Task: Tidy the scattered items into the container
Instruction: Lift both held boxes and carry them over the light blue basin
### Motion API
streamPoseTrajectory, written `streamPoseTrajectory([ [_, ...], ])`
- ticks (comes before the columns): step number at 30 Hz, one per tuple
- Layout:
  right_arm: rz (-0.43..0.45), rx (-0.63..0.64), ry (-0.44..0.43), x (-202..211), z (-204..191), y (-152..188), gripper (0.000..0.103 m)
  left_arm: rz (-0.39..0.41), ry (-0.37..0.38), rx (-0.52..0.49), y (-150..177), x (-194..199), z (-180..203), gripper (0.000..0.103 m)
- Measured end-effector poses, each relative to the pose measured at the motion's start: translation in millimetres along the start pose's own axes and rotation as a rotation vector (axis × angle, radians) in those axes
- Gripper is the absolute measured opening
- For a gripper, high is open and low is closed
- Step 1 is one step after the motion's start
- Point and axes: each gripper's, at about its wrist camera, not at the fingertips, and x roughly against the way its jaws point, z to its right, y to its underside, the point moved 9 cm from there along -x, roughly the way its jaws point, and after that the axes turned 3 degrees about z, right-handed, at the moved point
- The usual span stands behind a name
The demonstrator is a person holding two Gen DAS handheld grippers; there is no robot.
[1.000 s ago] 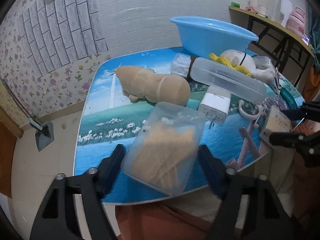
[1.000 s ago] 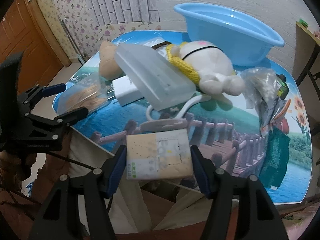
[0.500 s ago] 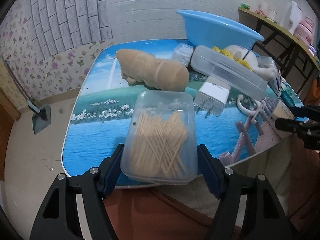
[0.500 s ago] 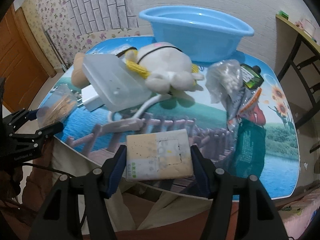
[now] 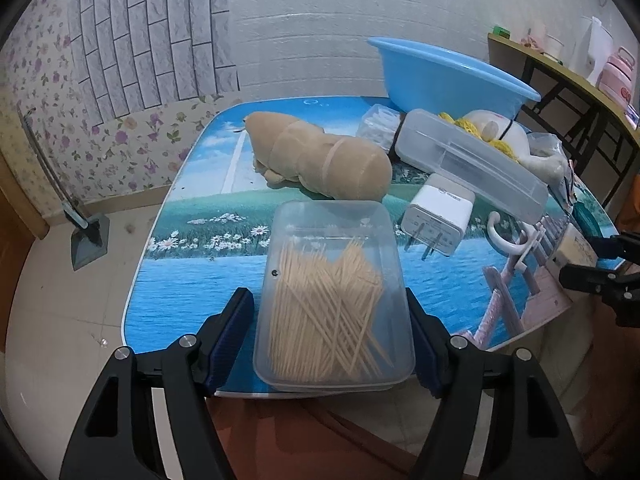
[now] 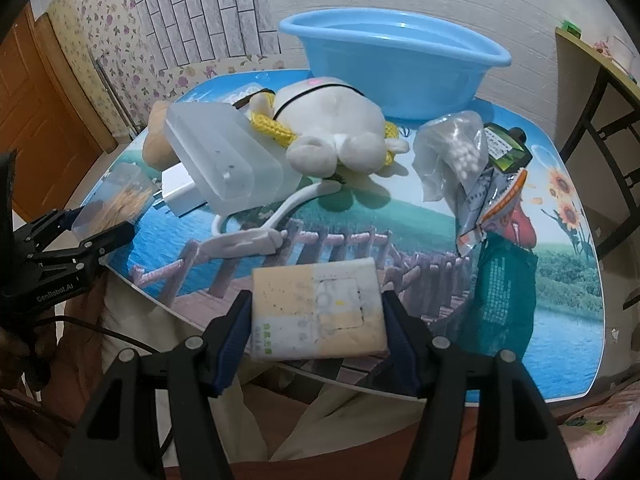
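Observation:
My left gripper (image 5: 328, 300) is shut on a clear lidded box of toothpicks (image 5: 332, 320), held flat over the table's near edge. My right gripper (image 6: 317, 304) is shut on a flat cream and white pack (image 6: 316, 312), also above the near edge of the table (image 6: 568, 320). The blue basin (image 6: 392, 64) stands empty at the far side of the table, well beyond both grippers. In the right wrist view the left gripper (image 6: 96, 220) shows at the left edge with the toothpick box (image 6: 120, 200). The left wrist view catches the right gripper (image 5: 592, 260) at its right edge.
Between the grippers and the basin lie a brown plush (image 5: 320, 164), a white plush with a yellow scarf (image 6: 332, 128), a long clear case (image 5: 472, 164), a white charger (image 5: 436, 216), a white hook (image 6: 256, 240), a bag of white balls (image 6: 460, 148), snack packets (image 6: 492, 200) and a green pouch (image 6: 508, 296).
The toothpick box went from tilted to level as the left gripper rolled. The right gripper shifted right along the table's near edge, carrying the pack.

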Motion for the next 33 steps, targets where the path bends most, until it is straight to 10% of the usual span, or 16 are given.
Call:
streamPoseTrajectory([
  [13,0.088,0.025,-0.019,13,-4,-12,0.061,0.075,-0.011,0.036,-18,23,-5,0.061],
  [33,0.314,-0.007,-0.032,54,38,-120,0.061,0.261,0.08,-0.071,-150,38,71,0.061],
])
